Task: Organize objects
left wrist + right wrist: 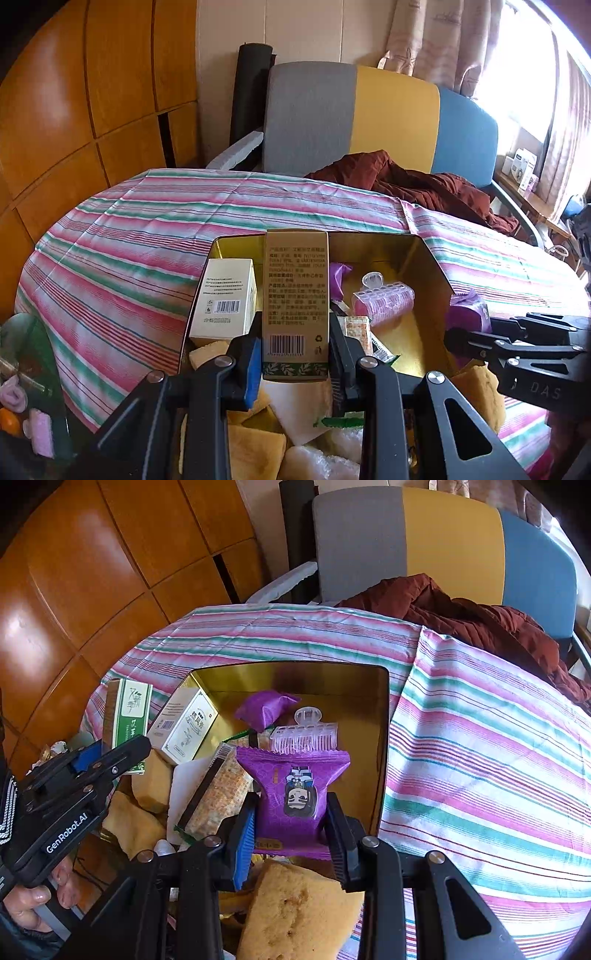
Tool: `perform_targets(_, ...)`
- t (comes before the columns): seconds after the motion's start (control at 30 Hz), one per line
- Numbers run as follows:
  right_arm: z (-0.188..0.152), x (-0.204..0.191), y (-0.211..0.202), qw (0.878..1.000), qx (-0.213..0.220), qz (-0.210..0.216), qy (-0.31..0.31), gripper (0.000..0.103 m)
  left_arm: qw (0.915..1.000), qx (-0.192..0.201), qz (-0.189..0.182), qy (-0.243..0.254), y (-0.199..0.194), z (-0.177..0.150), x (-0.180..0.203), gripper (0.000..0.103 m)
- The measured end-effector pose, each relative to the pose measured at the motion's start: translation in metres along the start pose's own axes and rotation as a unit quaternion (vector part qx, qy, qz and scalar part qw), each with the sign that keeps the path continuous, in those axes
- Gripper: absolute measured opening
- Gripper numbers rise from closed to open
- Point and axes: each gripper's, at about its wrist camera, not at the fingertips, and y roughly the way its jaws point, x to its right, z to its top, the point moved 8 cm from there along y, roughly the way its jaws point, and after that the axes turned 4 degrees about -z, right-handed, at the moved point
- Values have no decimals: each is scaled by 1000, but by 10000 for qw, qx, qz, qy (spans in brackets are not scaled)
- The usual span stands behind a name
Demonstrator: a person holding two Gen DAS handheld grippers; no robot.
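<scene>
The left gripper (295,354) is clamped on an upright tan carton (296,295) with a barcode. To its left, a white carton (225,299) leans on the wall of the gold tin (424,266); ahead and to its right, a pink hair roller (384,302) lies in the tin. The right gripper (291,834) is clamped on a purple snack packet (295,790), above a yellow sponge (295,912), with a clear hair clip (304,734) just beyond it. Striped cloth (480,757) spreads to its right.
</scene>
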Motion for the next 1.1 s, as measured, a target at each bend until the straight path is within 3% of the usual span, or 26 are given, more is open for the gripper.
perform_targets(0.2, -3, 4, 8, 9999, -108, -1, 88, 36, 10000, -12, 97, -11, 14, 6, -2, 50)
perform_targets(0.37, -7, 7, 11, 9997, -125, 48, 214, 47, 9998, 117, 122, -141, 10, 6, -6, 80)
perform_targets(0.57, -10, 5, 5, 9997, -57, 11, 237, 51, 9995, 243, 184, -102, -4, 4, -10, 81)
perform_targets(0.7, -13, 4, -2, 9995, 79, -197, 215, 67, 9995, 211, 234, -21, -13, -8, -11, 82)
perform_targets(0.83, -17, 5, -11, 9986, 248, -412, 227, 69, 9996, 158, 244, -38, -20, -21, -12, 87)
perform_targets(0.93, -22, 5, -20, 9980, 371, -430, 259, 72, 9996, 124, 248, -107, -25, -28, -13, 92)
perform_targets(1.03, -29, 3, -31, 9979, 472, -396, 220, 72, 9993, 205, 283, -167, -34, -31, -12, 103)
perform_targets(1.1, -34, -1, -37, 9980, 515, -321, 192, 72, 9989, 264, 335, -168, -39, -31, -12, 103)
